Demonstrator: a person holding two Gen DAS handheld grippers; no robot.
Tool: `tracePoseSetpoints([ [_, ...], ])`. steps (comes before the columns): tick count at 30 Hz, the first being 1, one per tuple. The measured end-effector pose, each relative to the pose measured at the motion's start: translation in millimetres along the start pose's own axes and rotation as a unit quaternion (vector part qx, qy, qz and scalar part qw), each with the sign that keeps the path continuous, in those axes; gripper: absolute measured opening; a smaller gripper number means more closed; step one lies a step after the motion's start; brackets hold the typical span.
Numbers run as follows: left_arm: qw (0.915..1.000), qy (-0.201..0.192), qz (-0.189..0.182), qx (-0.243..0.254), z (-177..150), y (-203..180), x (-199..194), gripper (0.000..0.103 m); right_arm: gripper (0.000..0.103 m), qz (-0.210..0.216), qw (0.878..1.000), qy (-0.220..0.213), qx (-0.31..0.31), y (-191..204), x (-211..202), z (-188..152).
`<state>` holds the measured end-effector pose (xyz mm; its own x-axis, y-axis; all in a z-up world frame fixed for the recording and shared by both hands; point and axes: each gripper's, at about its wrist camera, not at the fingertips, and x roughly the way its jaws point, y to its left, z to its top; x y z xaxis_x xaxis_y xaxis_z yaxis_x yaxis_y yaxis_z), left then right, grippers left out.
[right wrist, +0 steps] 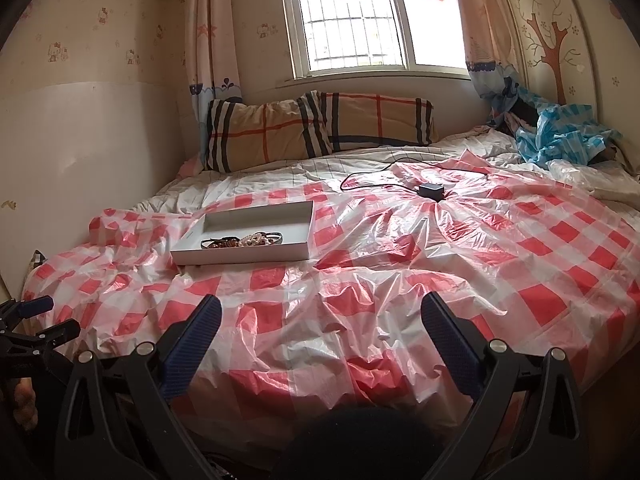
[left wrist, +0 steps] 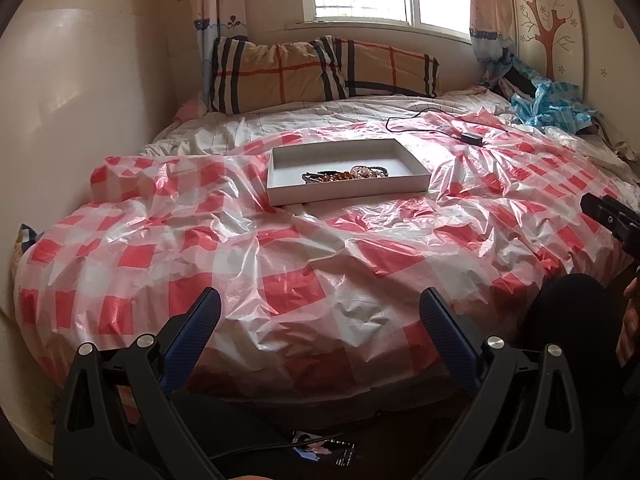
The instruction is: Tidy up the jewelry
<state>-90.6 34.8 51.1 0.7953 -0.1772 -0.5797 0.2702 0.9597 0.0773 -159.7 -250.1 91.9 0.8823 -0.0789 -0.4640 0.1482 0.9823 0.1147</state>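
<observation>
- So the whole scene is a bed (left wrist: 320,280) in a small bedroom, covered with a crinkly red-and-white checked plastic sheet (left wrist: 280,288).
- Shallow white box (left wrist: 280,194) sits on the sheet around mid-bed, with the jewelry (left wrist: 344,175) bunched in a little pile inside, toward the box's near wall. Looks like beads and bangles, too small to sort out.
- Left gripper (left wrist: 320,312) hangs over the near edge of the bed, spread wide, nothing in it.
- Right gripper (right wrist: 320,316) is the same deal: wide apart, empty, well short of the box.
- Black charger with its cable (right wrist: 431,191) lies farther back on the sheet.
- Two plaid pillows (right wrist: 312,128) lean against the wall under a barred window (right wrist: 360,20); crumpled blue plastic (right wrist: 560,136) sits in the far right corner by a tree decal (right wrist: 554,52).
</observation>
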Motion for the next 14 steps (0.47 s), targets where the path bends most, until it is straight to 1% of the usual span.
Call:
tracePoseSetpoints([
  [4, 0.9999, 0.004, 0.016, -0.002, -1, 1, 2, 0.096, 0.096, 0.000, 1.000, 0.001, 0.002, -1, 0, 0],
  [7, 0.9995, 0.013, 0.026, -0.015, -1, 6, 6, 0.096, 0.096, 0.001, 1.000, 0.001, 0.003, -3, 1, -2],
  [10, 0.9992, 0.018, 0.016, -0.032, -1, 12, 8, 0.095, 0.096, 0.001, 1.000, 0.002, 0.002, -3, 1, -2],
  [14, 0.9988, 0.019, 0.017, -0.041, -2, 15, 9, 0.095, 0.096, 0.000, 1.000, 0.003, 0.002, -3, 1, -2],
])
